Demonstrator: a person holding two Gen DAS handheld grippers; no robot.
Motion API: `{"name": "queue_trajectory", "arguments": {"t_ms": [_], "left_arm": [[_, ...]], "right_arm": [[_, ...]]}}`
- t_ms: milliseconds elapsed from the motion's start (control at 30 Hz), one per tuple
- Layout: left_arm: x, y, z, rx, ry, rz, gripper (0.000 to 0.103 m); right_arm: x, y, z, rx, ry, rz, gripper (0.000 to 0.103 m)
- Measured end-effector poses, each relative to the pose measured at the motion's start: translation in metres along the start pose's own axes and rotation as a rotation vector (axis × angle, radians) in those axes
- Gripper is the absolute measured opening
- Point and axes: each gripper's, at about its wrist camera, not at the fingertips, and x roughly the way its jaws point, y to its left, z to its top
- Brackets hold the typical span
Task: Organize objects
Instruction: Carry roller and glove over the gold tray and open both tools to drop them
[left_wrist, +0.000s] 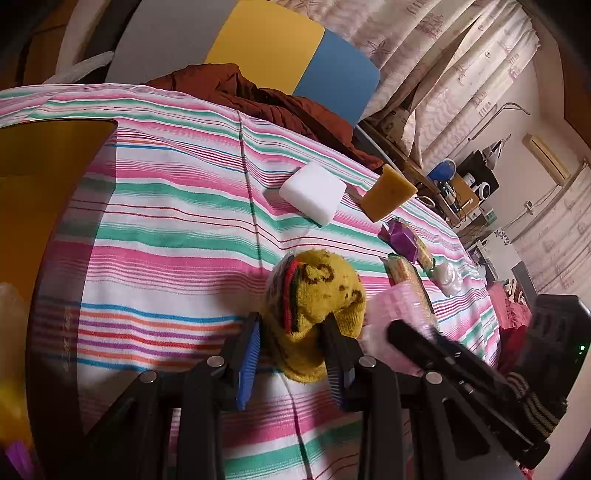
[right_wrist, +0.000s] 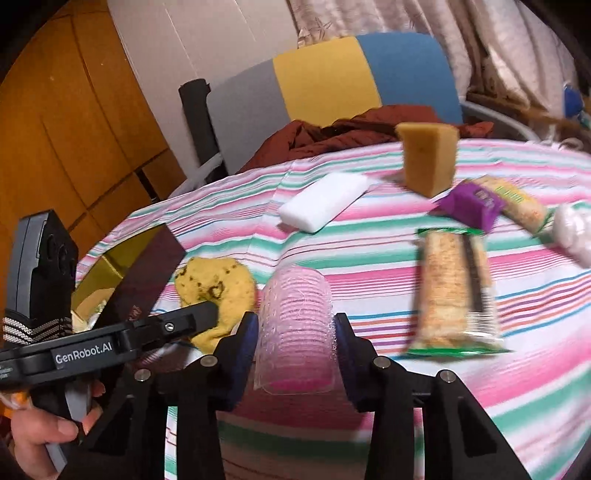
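Note:
A rolled yellow sock with dark spots and a red-green band lies on the striped tablecloth. My left gripper is shut on it, its blue pads pressing both sides. To the sock's right sits a pink hair roller, and my right gripper is shut on that. In the right wrist view the sock lies left of the roller, with a left finger on it. In the left wrist view the roller is blurred.
A gold-lined box with a dark lid stands at the left. Farther back lie a white block, a tan sponge, a purple packet, two wrapped snack bars and a white bundle. A brown garment hangs over a chair.

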Motion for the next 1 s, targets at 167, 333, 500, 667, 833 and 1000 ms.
{"name": "queue_trajectory", "arguments": {"t_ms": [167, 333, 500, 667, 833, 1000], "left_arm": [[-0.007, 0.002, -0.005, -0.044, -0.005, -0.039, 0.027], [-0.022, -0.001, -0.012, -0.044, -0.024, -0.073, 0.024], [-0.03, -0.004, -0.013, -0.011, -0.018, -0.092, 0.023], [-0.023, -0.019, -0.003, 0.046, -0.03, -0.046, 0.047], [0.008, -0.033, 0.02, 0.094, 0.03, 0.007, 0.067], [0.036, -0.041, 0.026, 0.153, 0.075, 0.075, 0.068]], "right_arm": [[-0.016, -0.012, 0.004, 0.048, -0.014, -0.039, 0.038], [-0.018, -0.008, 0.001, 0.065, 0.002, -0.024, 0.037], [-0.018, -0.006, -0.002, 0.101, 0.006, -0.012, 0.037], [-0.02, -0.01, -0.004, 0.112, 0.002, -0.061, 0.037], [-0.024, -0.017, -0.006, 0.132, 0.009, -0.066, 0.037], [-0.024, -0.019, -0.007, 0.141, 0.009, -0.058, 0.037]]}}
